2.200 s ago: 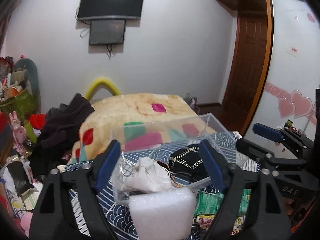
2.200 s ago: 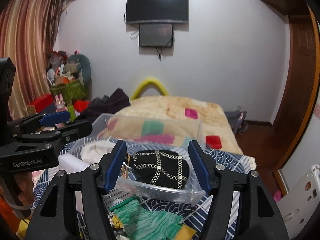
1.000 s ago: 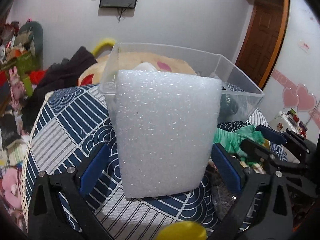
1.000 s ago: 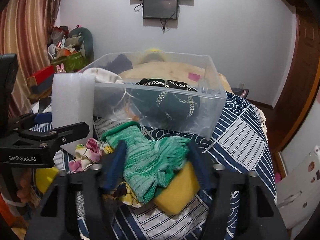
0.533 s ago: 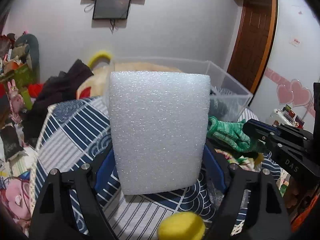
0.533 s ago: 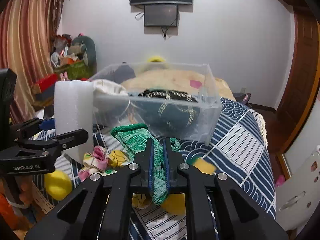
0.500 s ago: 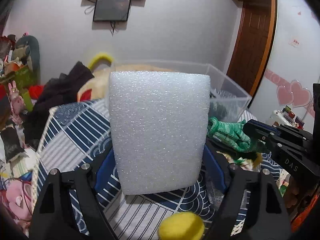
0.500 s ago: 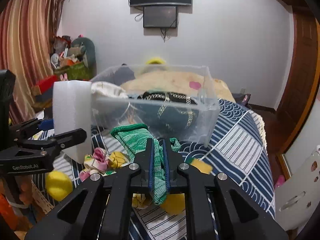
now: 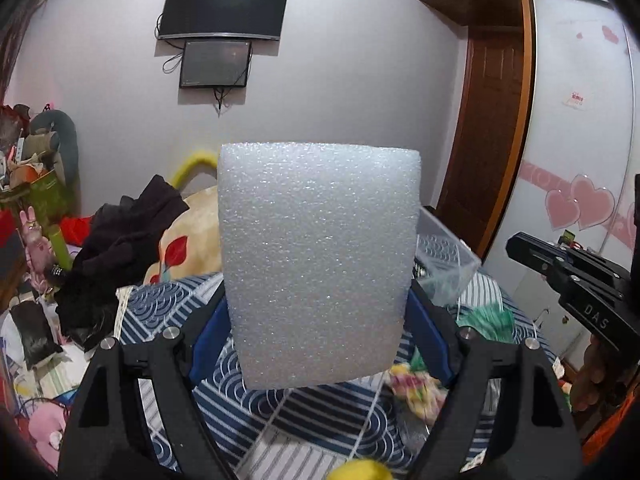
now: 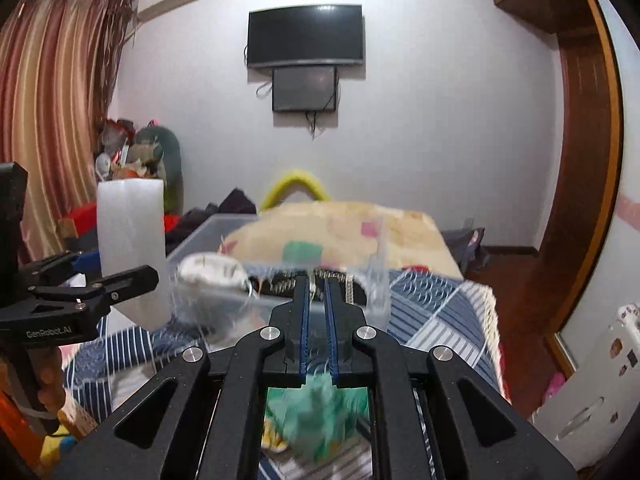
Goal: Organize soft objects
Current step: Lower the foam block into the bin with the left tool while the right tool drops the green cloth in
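Home bedroom, bed with patterned quilt (image 10: 340, 232), wall-mounted television (image 9: 223, 9), striped curtains (image 10: 48, 92), wooden door (image 9: 486, 140)

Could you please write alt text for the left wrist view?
The left hand-held gripper grips an upright white foam block above a blue patterned bedspread. Behind it sits a clear bin; the right hand-held gripper enters at right.

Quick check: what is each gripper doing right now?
Left gripper: closed on the white foam block.
Right gripper: closed on the green knitted cloth.
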